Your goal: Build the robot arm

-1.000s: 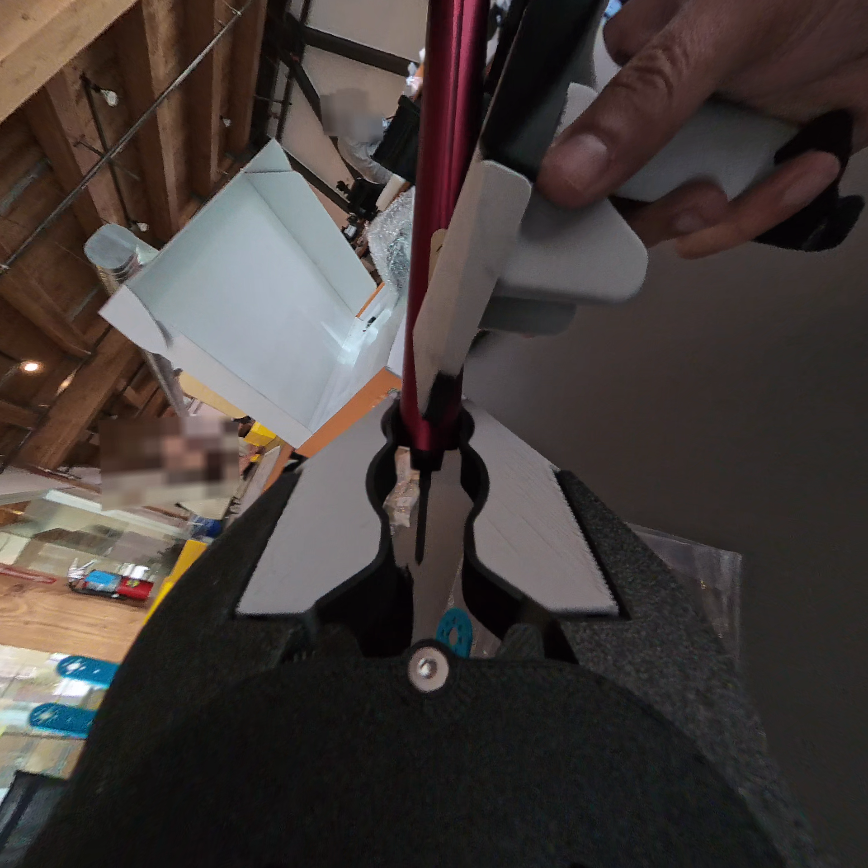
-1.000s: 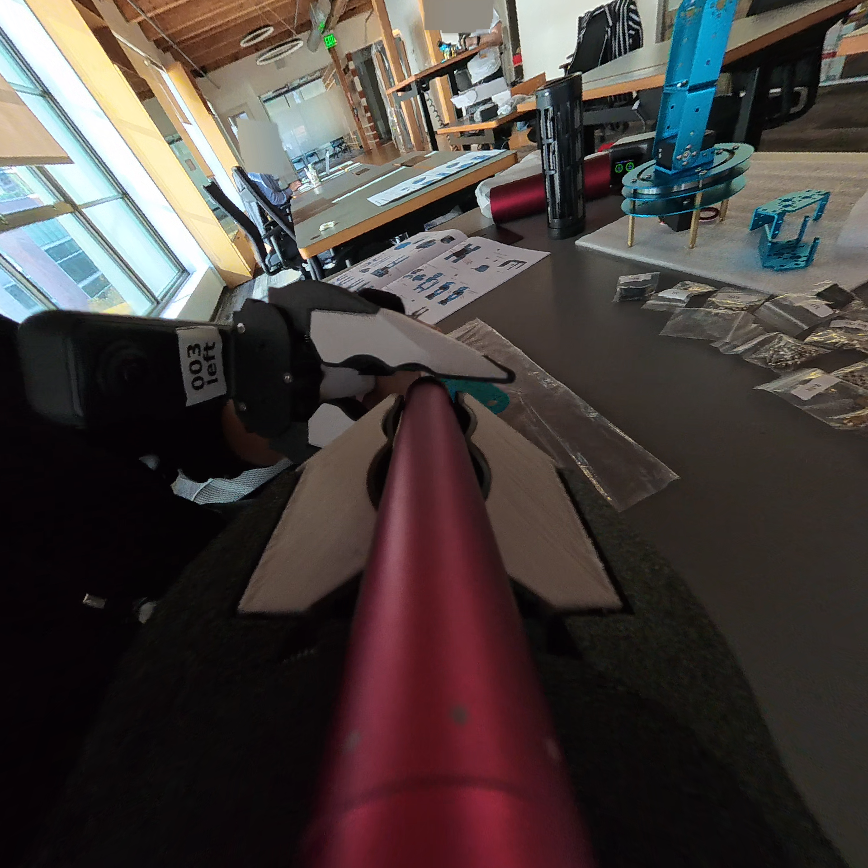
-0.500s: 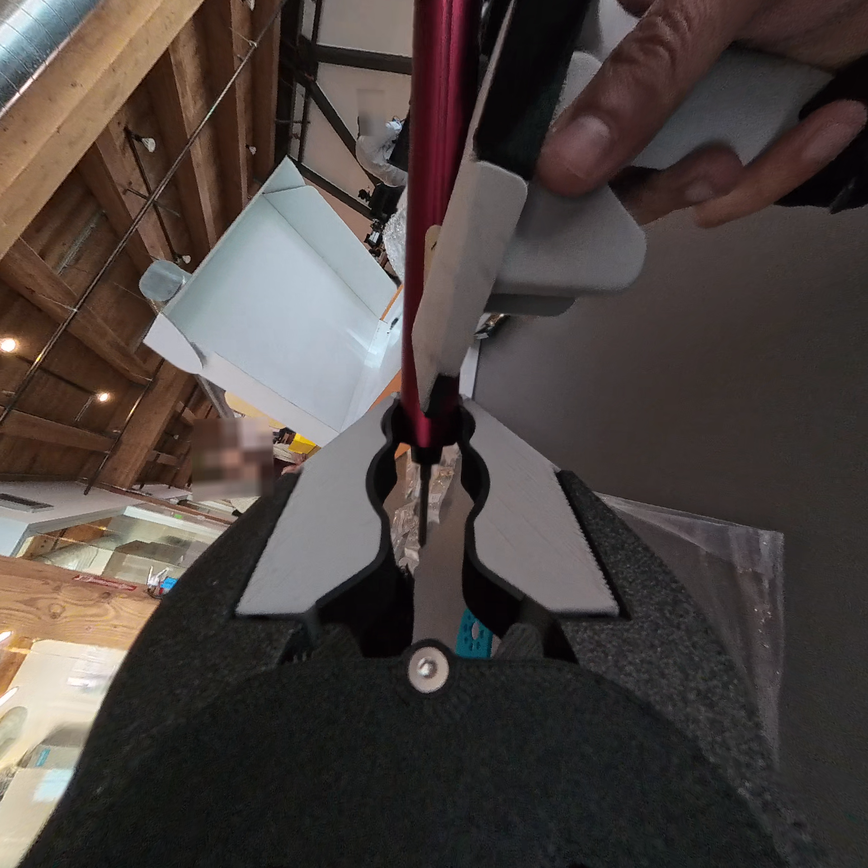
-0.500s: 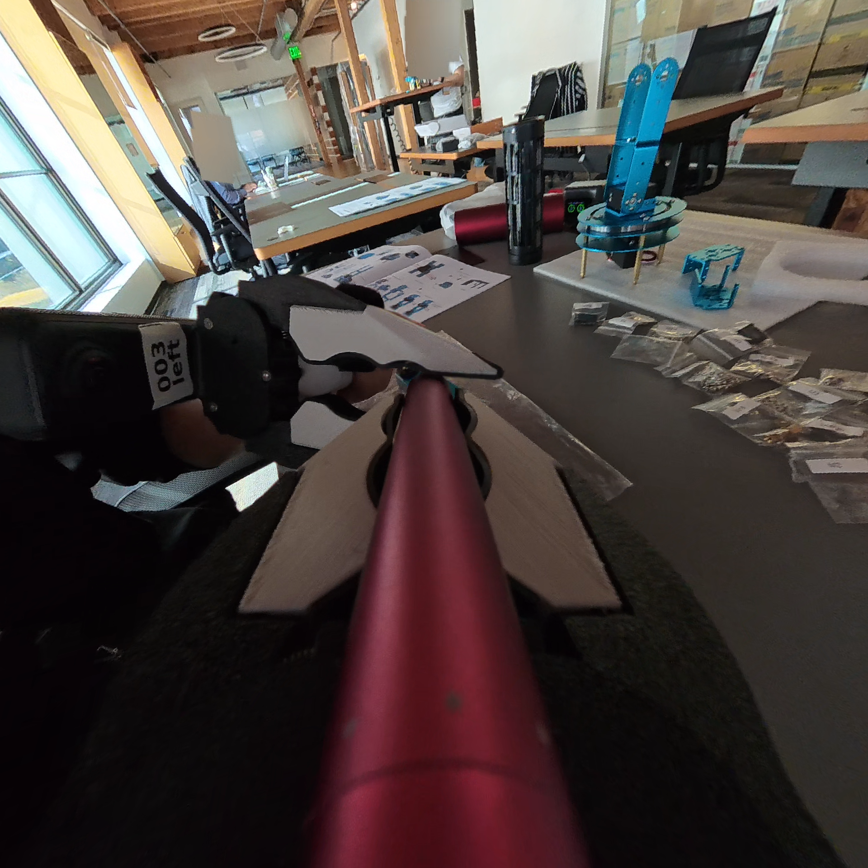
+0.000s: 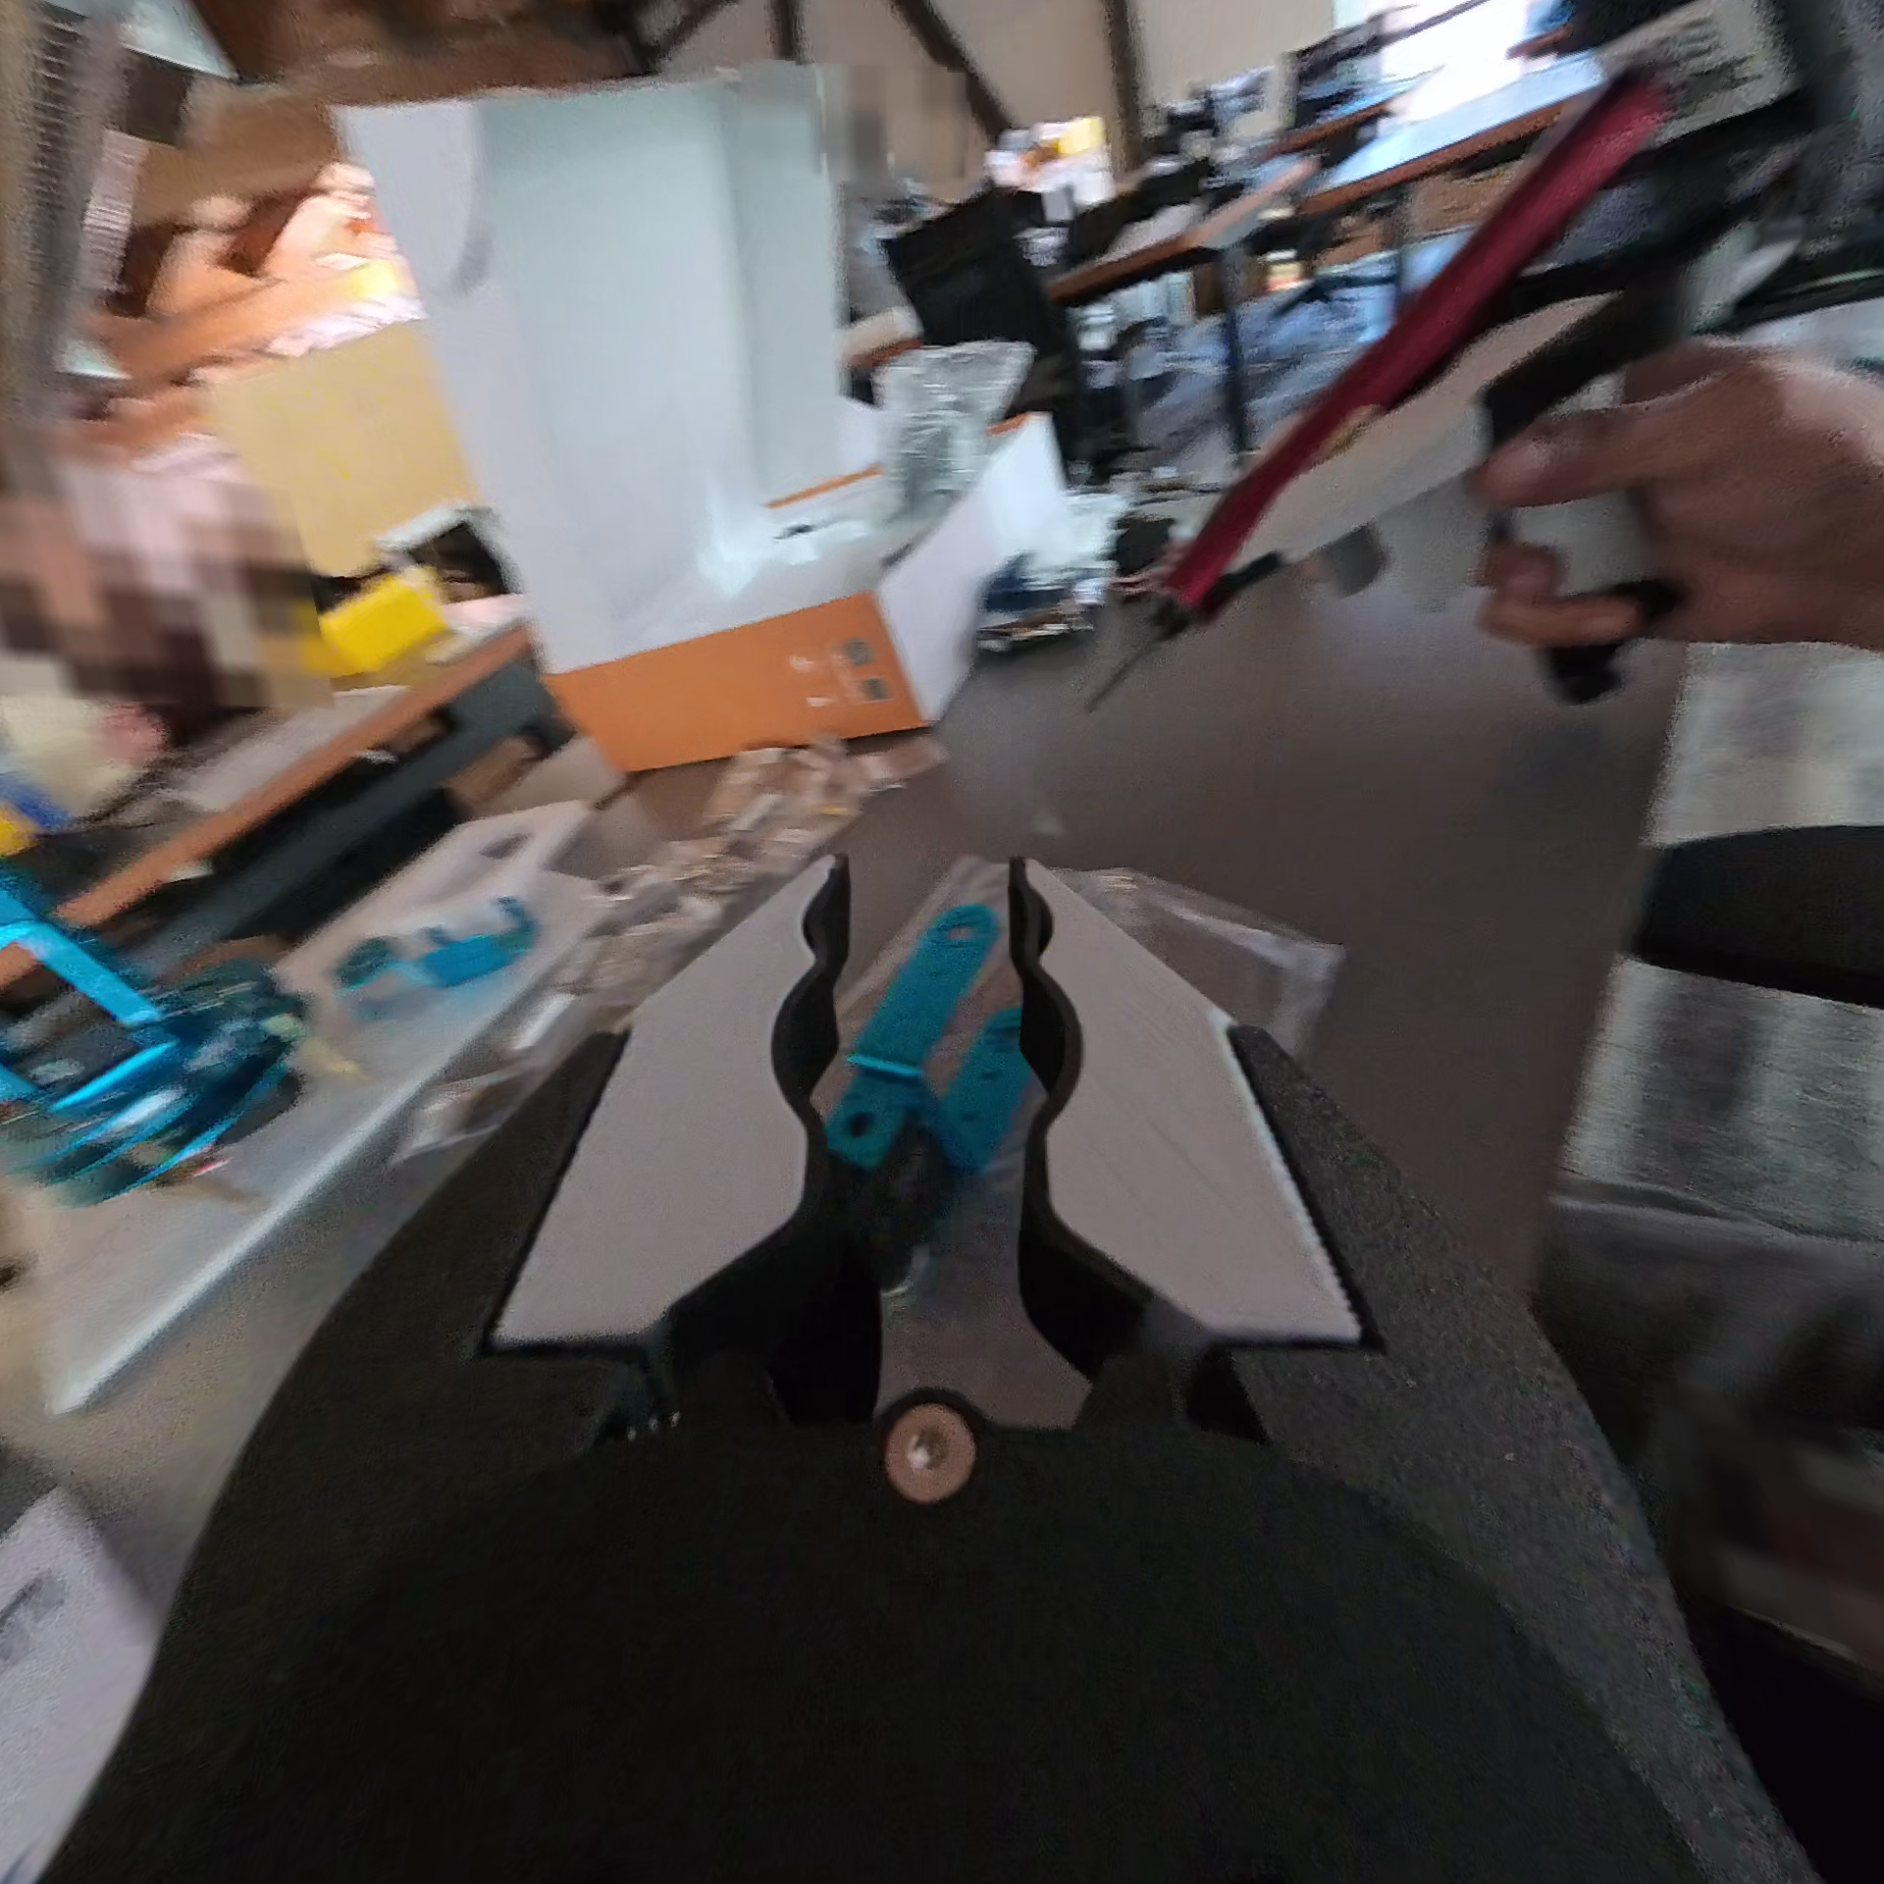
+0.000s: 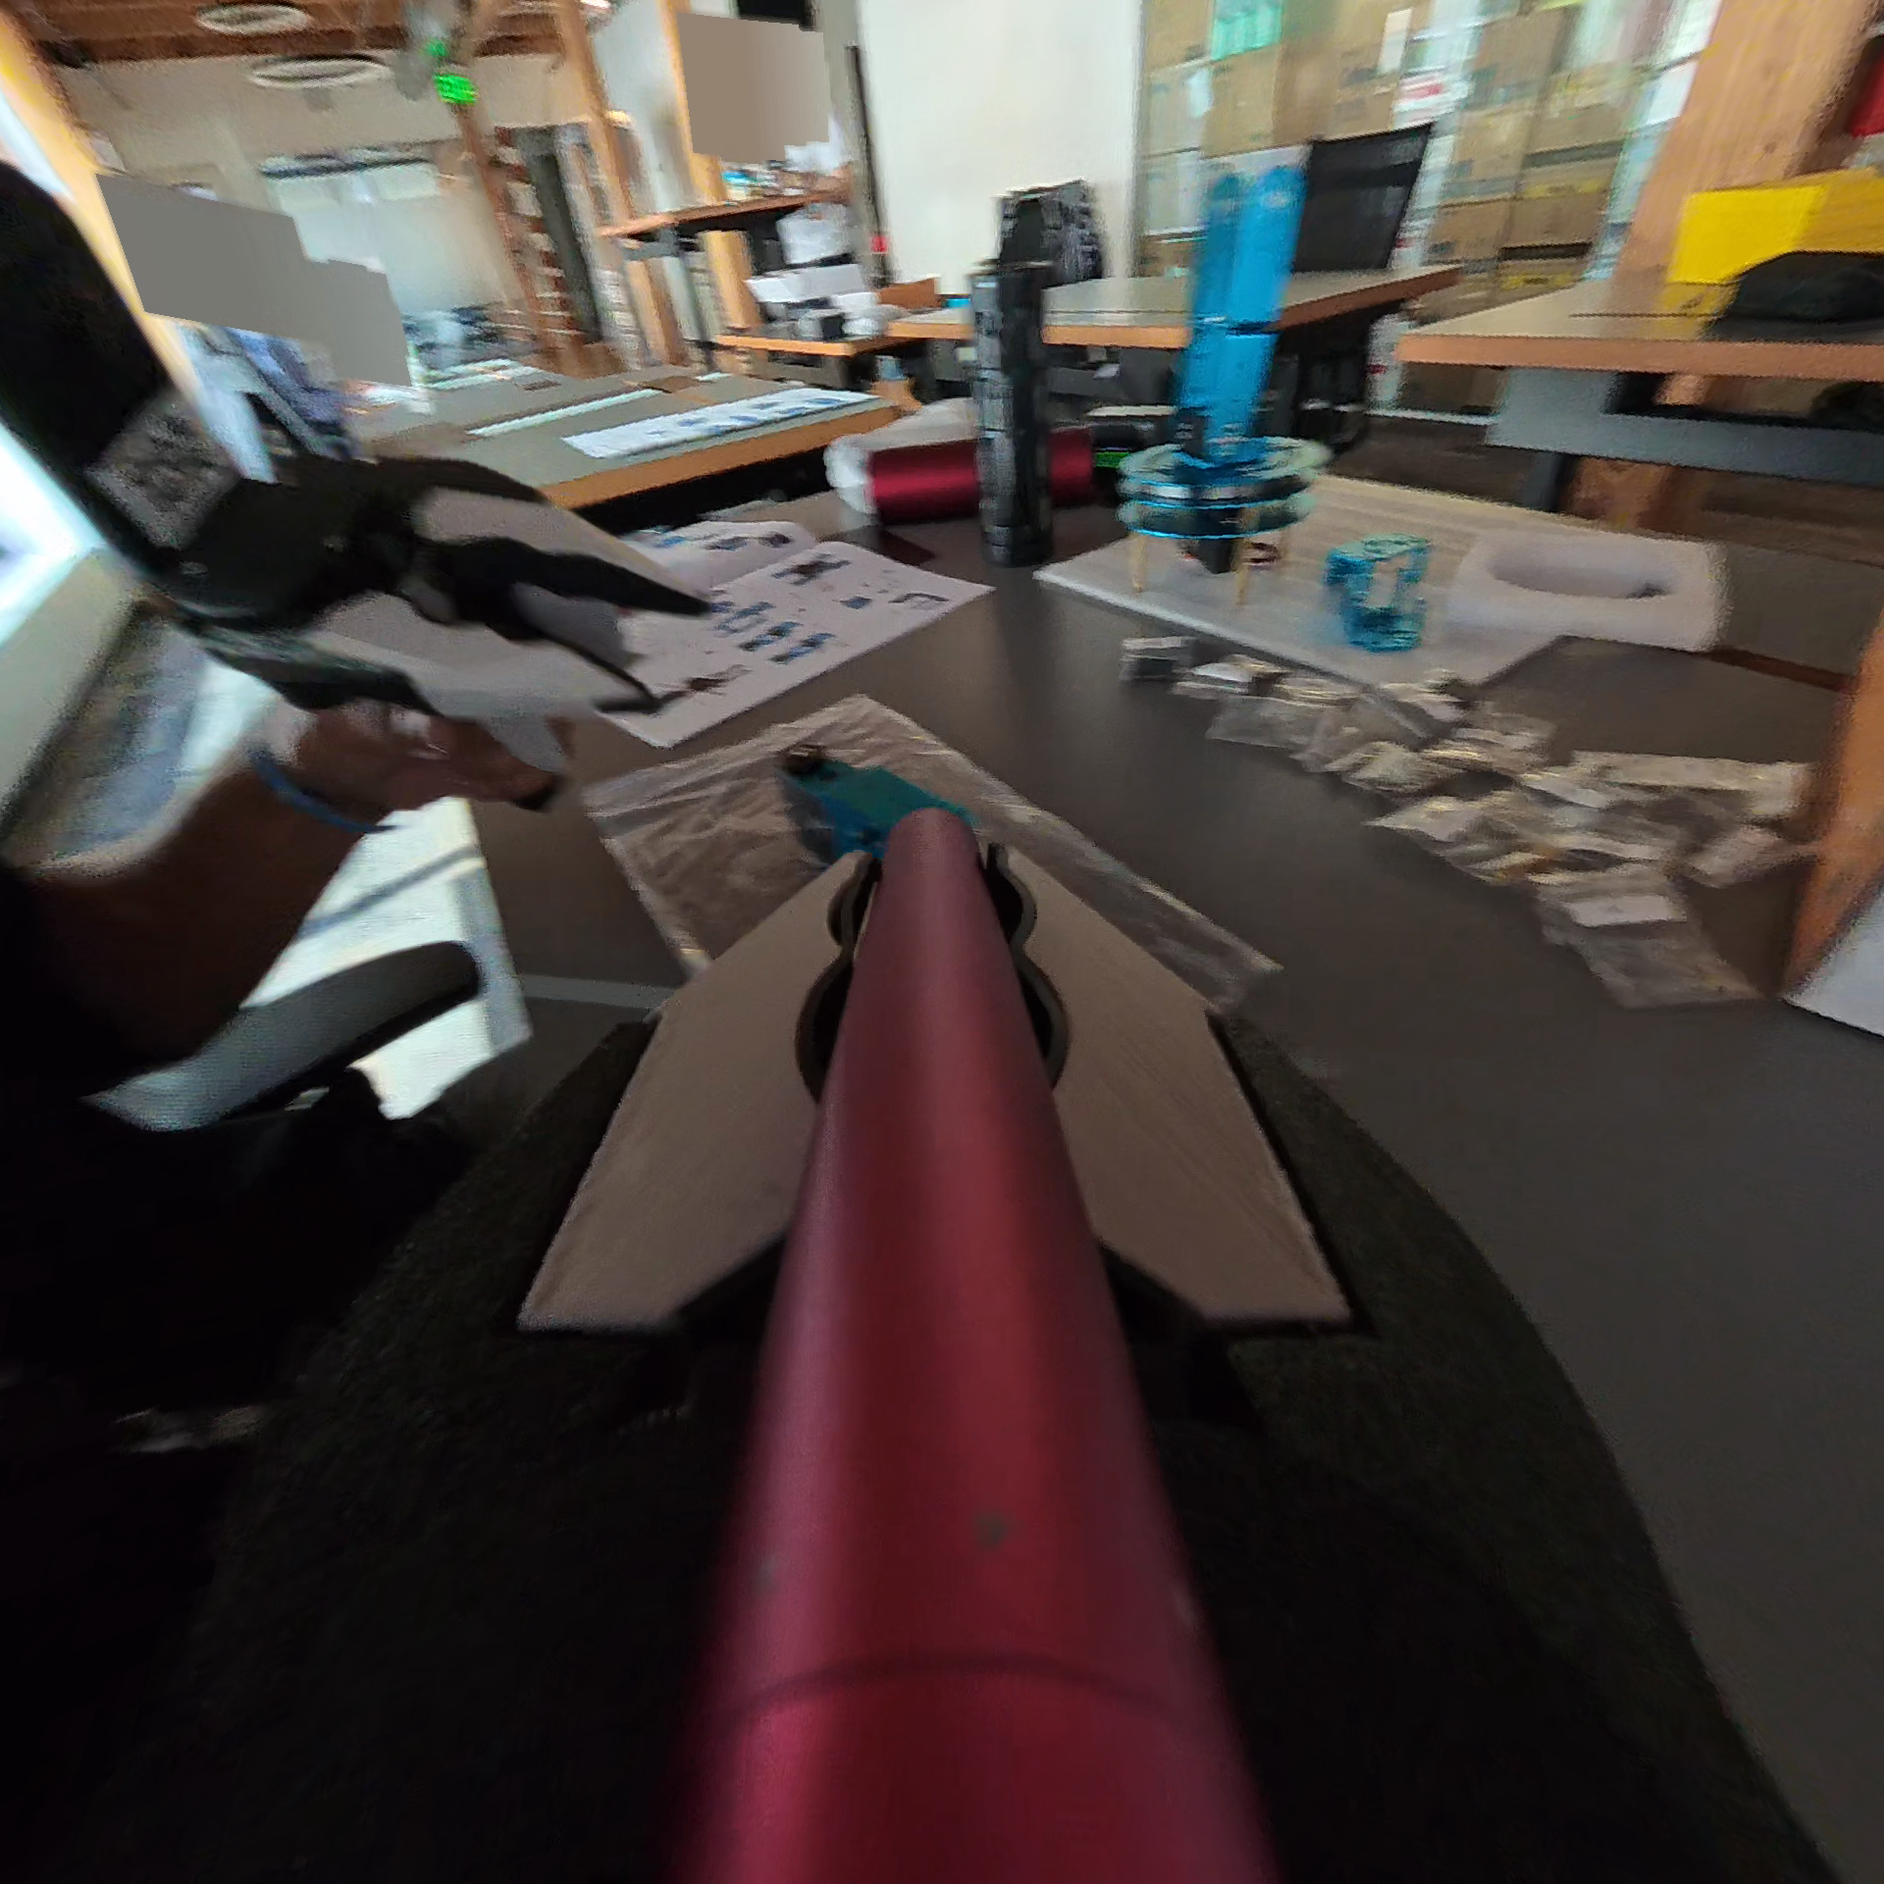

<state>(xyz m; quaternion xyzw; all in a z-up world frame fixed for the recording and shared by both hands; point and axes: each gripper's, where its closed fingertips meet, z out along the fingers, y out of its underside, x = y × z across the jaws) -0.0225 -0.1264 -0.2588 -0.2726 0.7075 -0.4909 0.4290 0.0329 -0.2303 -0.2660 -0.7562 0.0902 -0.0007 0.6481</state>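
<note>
My right gripper (image 6: pixel 930 867) is shut on a dark red screwdriver (image 6: pixel 938 1223) that runs out along its fingers. Its thin black bit (image 5: pixel 1121 663) shows in the left wrist view, where the right gripper (image 5: pixel 1213 581) and the screwdriver (image 5: pixel 1376 336) hang at the upper right, held by a hand. My left gripper (image 5: pixel 928 872) is open and empty, apart from the screwdriver. It points down at a blue metal bracket (image 5: pixel 918 1019) lying on a clear plastic bag (image 5: pixel 1223 948) on the dark table. In the right wrist view the left gripper (image 6: pixel 668 652) is at the left, above the bag (image 6: pixel 714 846) and bracket (image 6: pixel 867 800). Both views are blurred.
An open white and orange box (image 5: pixel 734 683) stands at the back. A blue turntable assembly (image 6: pixel 1223 479) and a small blue frame (image 6: pixel 1371 591) sit on a white sheet. Several small hardware bags (image 6: pixel 1529 775), an open manual (image 6: pixel 805 622) and a black cylinder (image 6: pixel 1009 408) are around. One gripper's finger ends stand about 12 cm off the other's. My left gripper's tips are some 9 cm from the blue metal bracket (image 5: pixel 918 1019).
My left gripper has come away from the screwdriver's bit, which was between its fingers, and swung down to face the table. My right gripper still holds the screwdriver.
</note>
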